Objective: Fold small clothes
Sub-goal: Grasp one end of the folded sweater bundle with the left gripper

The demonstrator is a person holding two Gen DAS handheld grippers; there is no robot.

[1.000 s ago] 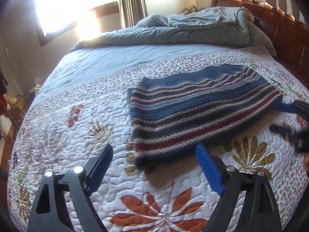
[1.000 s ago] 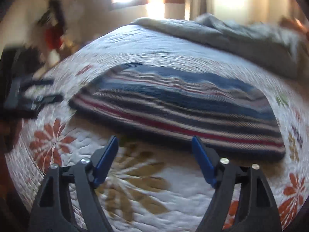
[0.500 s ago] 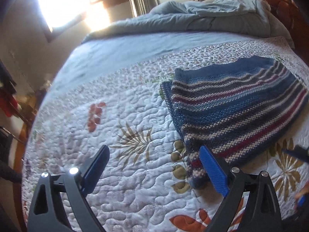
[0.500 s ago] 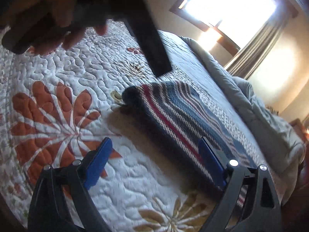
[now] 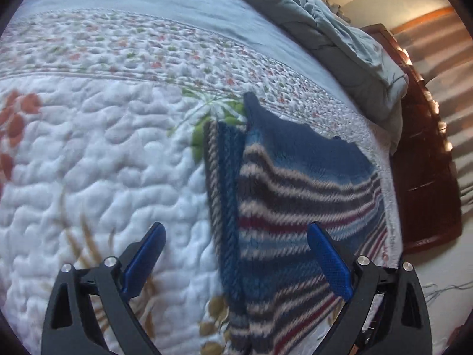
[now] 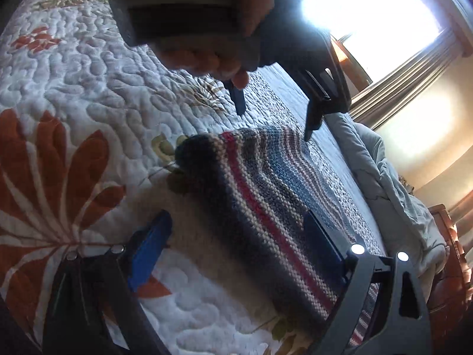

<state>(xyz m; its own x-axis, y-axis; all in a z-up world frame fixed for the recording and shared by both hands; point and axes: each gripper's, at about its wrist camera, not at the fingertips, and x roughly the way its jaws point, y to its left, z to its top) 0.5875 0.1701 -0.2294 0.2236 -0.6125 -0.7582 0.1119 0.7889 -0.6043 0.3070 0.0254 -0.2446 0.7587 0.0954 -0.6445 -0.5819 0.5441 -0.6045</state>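
Observation:
A striped knit garment [image 5: 295,207], blue, grey, white and red, lies folded flat on the quilted bed; it also shows in the right wrist view [image 6: 266,201]. My left gripper [image 5: 236,254] is open and hovers low over the garment's left folded edge, one finger over the quilt, the other over the knit. My right gripper [image 6: 239,242] is open and empty, straddling the garment's near edge. The left gripper [image 6: 272,121] shows in the right wrist view, held in a hand, above the garment's far corner.
The floral quilt [image 5: 103,162] covers the bed. A rumpled grey duvet [image 5: 340,38] is piled toward the dark wooden headboard [image 5: 422,177]. A bright window with curtains [image 6: 384,29] is behind.
Both grippers have come closer and lower to the garment. The left one swung over its left edge; the right one settled at the near edge. Both stayed open.

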